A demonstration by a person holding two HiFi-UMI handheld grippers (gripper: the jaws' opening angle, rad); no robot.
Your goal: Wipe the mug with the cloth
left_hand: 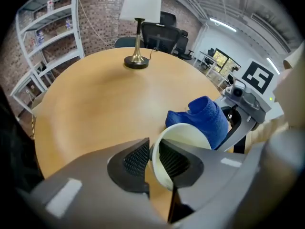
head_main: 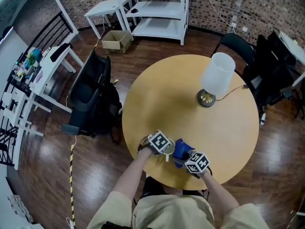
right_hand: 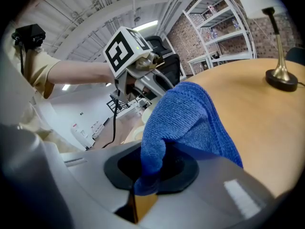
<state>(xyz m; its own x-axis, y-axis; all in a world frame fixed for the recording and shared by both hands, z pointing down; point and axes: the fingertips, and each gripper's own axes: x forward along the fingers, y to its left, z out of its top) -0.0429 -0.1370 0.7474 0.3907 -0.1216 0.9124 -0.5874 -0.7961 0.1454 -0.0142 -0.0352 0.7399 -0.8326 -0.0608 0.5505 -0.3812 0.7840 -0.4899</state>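
A white mug [left_hand: 187, 133] is tipped on its side just above the round wooden table [head_main: 167, 94], near its front edge. My left gripper [left_hand: 152, 159] is shut on the mug's wall, one pad inside the cup and one outside. A blue cloth [right_hand: 188, 120] is bunched up in my right gripper [right_hand: 151, 168], which is shut on its lower fold. In the left gripper view the cloth [left_hand: 206, 118] lies against the far side of the mug's rim. From the head view, the two grippers sit close together, the left gripper [head_main: 167, 151] beside the cloth [head_main: 181, 149].
A table lamp [head_main: 215, 78] with a white shade and brass base stands at the table's far right, its cord running off the edge. A black office chair [head_main: 90, 94] is left of the table. White shelves [head_main: 155, 8] and a cardboard box [head_main: 116, 40] stand beyond.
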